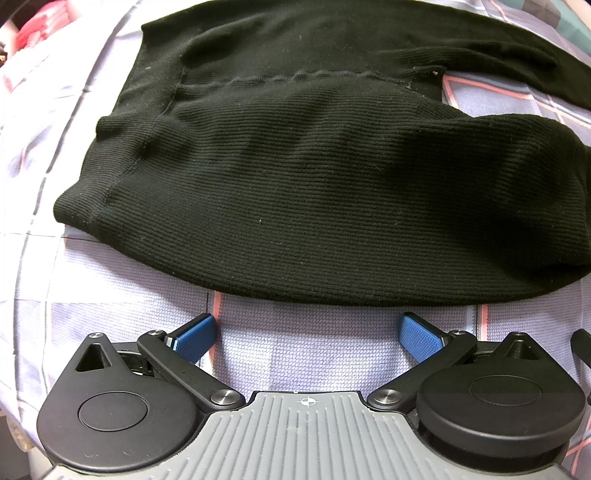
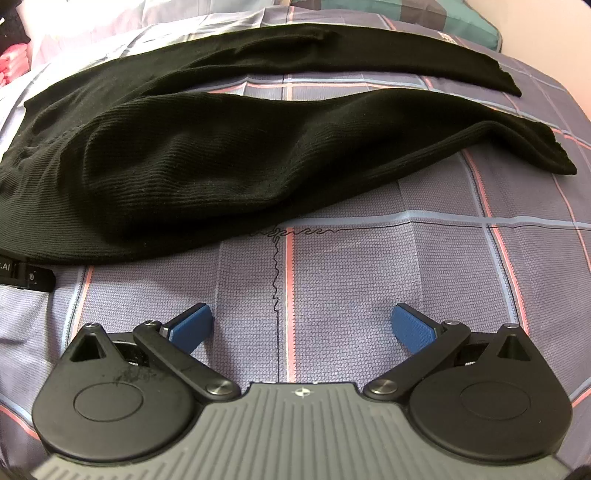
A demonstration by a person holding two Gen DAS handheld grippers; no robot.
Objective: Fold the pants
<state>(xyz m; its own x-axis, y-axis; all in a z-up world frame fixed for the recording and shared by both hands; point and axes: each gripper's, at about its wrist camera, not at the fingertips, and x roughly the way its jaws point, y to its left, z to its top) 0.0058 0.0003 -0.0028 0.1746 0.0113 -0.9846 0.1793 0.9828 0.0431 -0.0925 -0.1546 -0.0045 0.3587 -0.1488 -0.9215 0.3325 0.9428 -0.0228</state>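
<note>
Black ribbed knit pants lie flat on a plaid bedspread, waistband at the left, both legs running to the right. In the right wrist view the pants show two separate legs, the near leg ending at a cuff and the far leg lying behind it. My left gripper is open and empty, just short of the near edge of the pants' hip. My right gripper is open and empty over bare bedspread, a short way from the near leg.
The bedspread is lilac with pink and blue lines. Part of the left gripper shows at the left edge of the right wrist view. A teal pillow lies at the far end. Pink fabric sits off the bed at far left.
</note>
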